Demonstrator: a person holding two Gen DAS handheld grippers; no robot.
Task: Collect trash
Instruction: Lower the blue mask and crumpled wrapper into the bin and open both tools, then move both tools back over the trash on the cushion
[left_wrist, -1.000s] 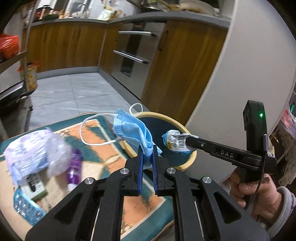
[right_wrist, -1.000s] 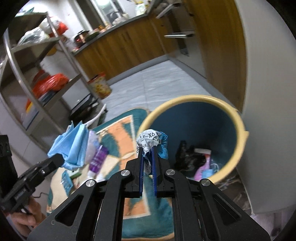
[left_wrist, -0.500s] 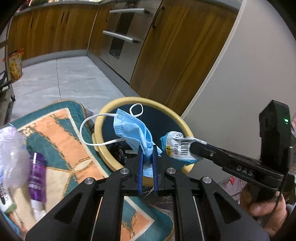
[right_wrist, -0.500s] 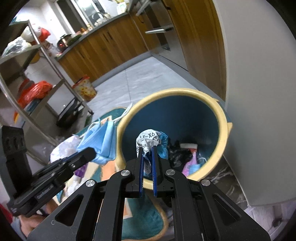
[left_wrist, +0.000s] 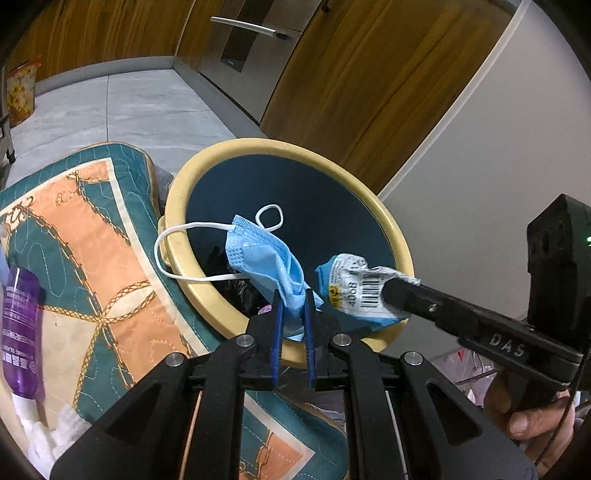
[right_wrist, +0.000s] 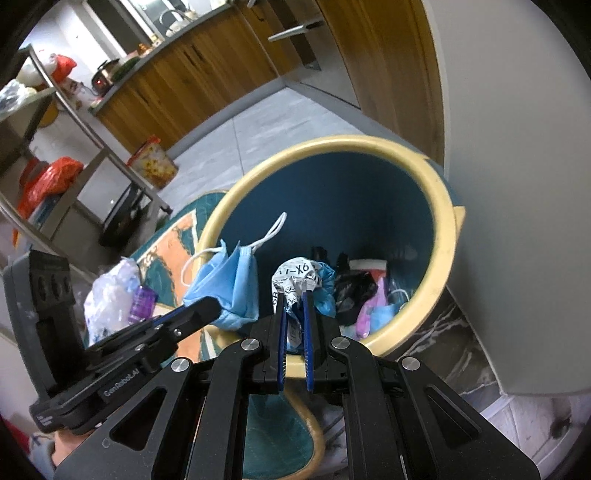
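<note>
Presently: left claw (left_wrist: 292, 319), blue fingers clamped on a blue mask (left_wrist: 264, 260), held above the near rim of the bin (left_wrist: 207, 295); one white ear loop hangs out over the bin's left rim, the other lies in front of the dark inner wall. Right claw (right_wrist: 295, 314), fingers clamped on a crumpled wrapper (right_wrist: 297, 275), white with black print, a barcode and a blue part, held over the bin's near edge, just right of the mask. In the left wrist view the wrapper (left_wrist: 360, 293) sits at the tip of the right claw (left_wrist: 391, 291), close beside the mask but apart from it. In the right wrist view the mask (right_wrist: 229, 284) hangs from the left claw (right_wrist: 207, 306), left of the wrapper. Bin (right_wrist: 441, 206): round, cream rim, dark blue inside, standing on the floor against a pale wall; inside, at the bottom, dark, pink and light blue scraps. Mat (left_wrist: 92, 236): teal and orange with a chain pattern, left of the bin and touching it. On the mat: purple tube (left_wrist: 20, 325) and a clear plastic bag (right_wrist: 110, 295). Behind: wooden cabinets (left_wrist: 373, 85), grey tiled floor (left_wrist: 140, 107), metal shelf rack (right_wrist: 74, 122) with red bags.
</note>
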